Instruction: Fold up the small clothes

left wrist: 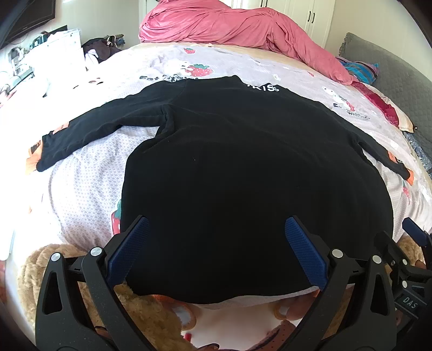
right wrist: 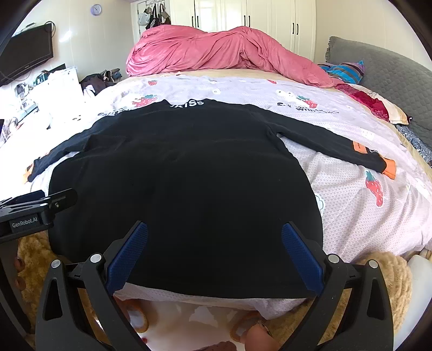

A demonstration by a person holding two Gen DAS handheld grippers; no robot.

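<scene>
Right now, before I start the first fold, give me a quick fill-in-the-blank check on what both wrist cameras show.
1. The black top lies spread flat on the ____.
2. Both the left gripper and the right gripper are ____.
3. The heaped blanket at the far end of the bed is ____ in colour.
4. The cuff on the sleeve seen in the right wrist view is ____.

Missing words: bed; open; pink; orange

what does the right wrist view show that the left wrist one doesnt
Only the right wrist view shows the round wall clock, the bags hung on the door, and the left tool from the side. Only the left wrist view shows the right tool at its edge. Both share the black long-sleeved top spread flat, the pink duvet, the strawberry bedsheet, and each camera's own tool open over the hem.
</scene>
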